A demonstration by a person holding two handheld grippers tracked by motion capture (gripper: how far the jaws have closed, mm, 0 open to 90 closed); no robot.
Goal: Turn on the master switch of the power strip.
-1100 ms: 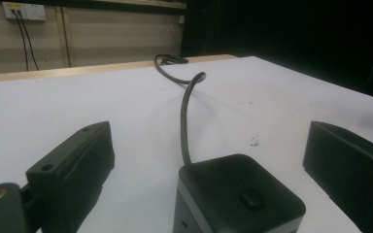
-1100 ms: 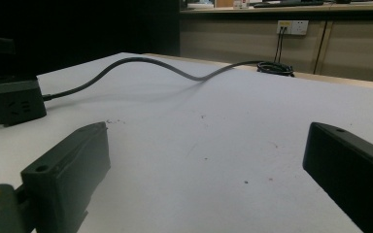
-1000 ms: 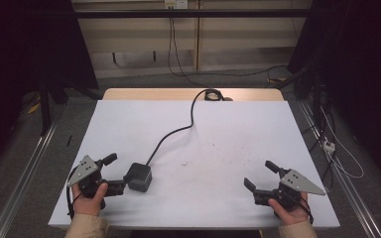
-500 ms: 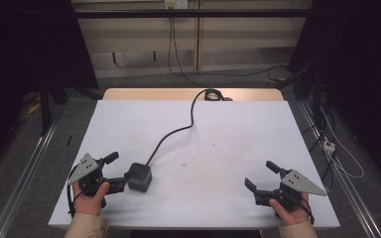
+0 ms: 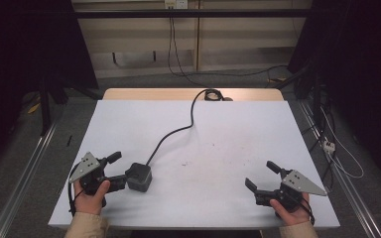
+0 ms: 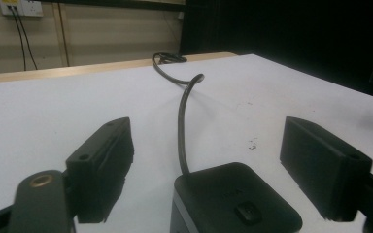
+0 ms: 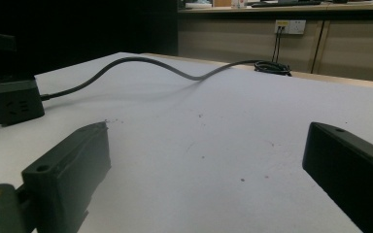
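Black box (image 6: 235, 204) with its cord (image 5: 176, 130) sits between the left claw (image 5: 120, 169) jaws at lower left; they have just been closing, not touching. Right claw (image 5: 262, 174) is wide apart.

Each hand holds a black two-jaw gripper, the left gripper (image 5: 120, 167) and right gripper (image 5: 261, 175), topped by a grey three-cornered plate dotted with small screws. The jaws are blocky black pads. Both sleeves are beige.
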